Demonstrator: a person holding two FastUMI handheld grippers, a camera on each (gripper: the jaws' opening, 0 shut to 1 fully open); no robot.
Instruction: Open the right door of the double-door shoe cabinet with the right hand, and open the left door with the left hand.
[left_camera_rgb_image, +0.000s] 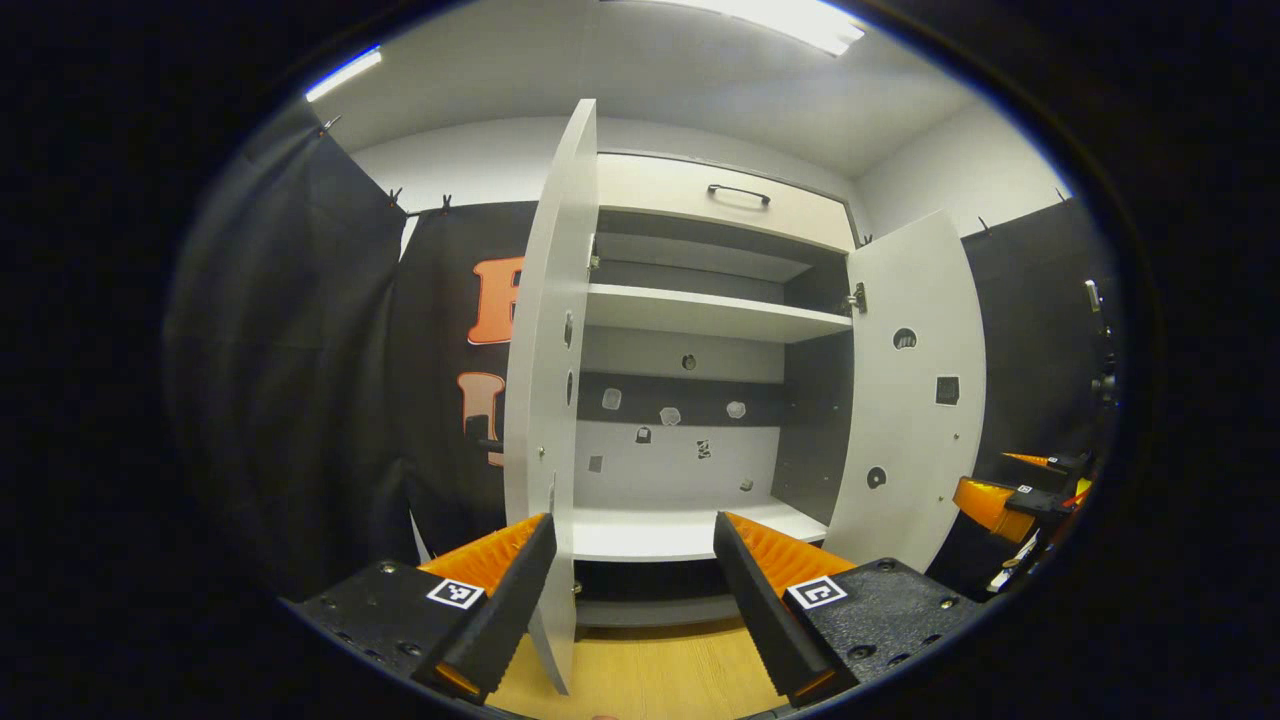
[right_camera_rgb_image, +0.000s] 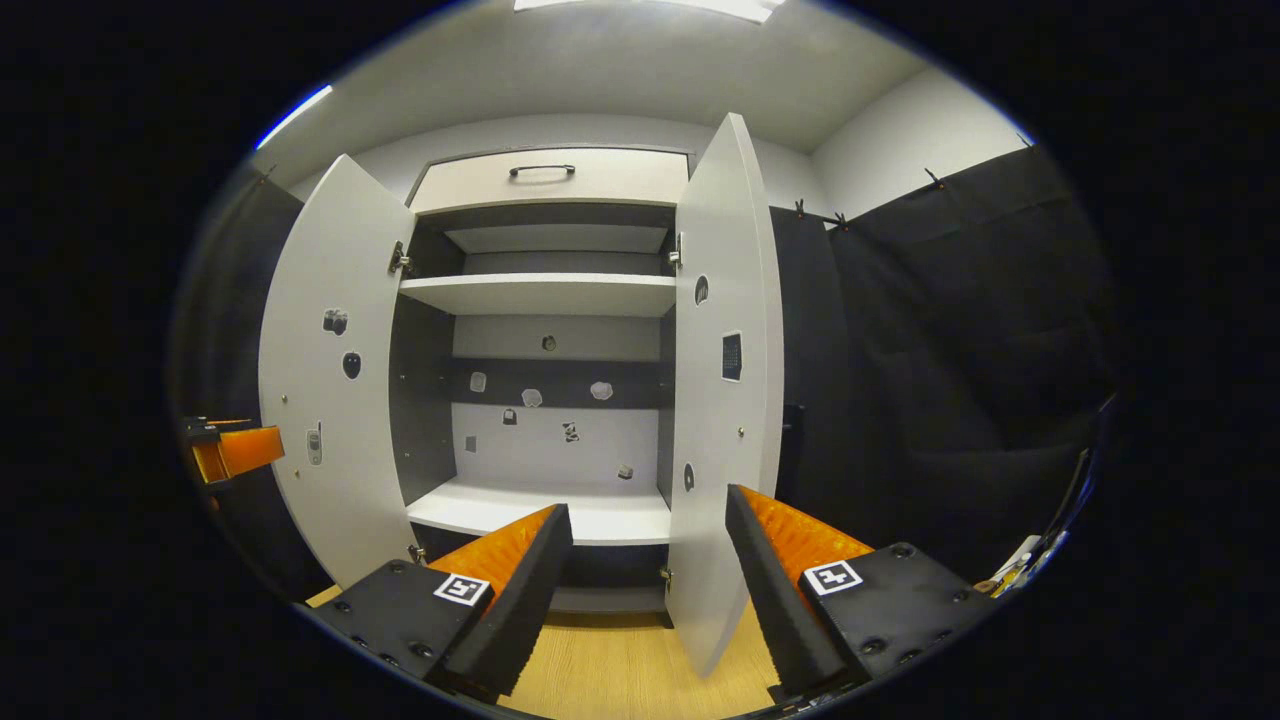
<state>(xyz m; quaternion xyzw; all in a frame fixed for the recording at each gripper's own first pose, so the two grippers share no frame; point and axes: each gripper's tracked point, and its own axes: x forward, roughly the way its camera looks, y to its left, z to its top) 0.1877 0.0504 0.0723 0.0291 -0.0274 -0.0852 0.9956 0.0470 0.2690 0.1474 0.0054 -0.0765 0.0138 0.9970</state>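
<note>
My left gripper (left_camera_rgb_image: 635, 560) has its jaws spread wide with nothing between the pads; the free edge of the left door (left_camera_rgb_image: 548, 400) stands just inside my left finger, whether touching I cannot tell. That door is upright, swung out edge-on toward me. My right gripper (right_camera_rgb_image: 650, 555) is likewise agape and empty, the right door (right_camera_rgb_image: 722, 400) standing tall between its fingers, also swung outward. The shoe cabinet (right_camera_rgb_image: 545, 295) lies ahead, white shelves bare, dark back panel, a handled drawer (right_camera_rgb_image: 550, 178) on top. Wooden floor (right_camera_rgb_image: 610, 670) runs beneath. From my left gripper view, the right gripper (left_camera_rgb_image: 1010, 500) sits beyond the right door (left_camera_rgb_image: 915, 390).
</note>
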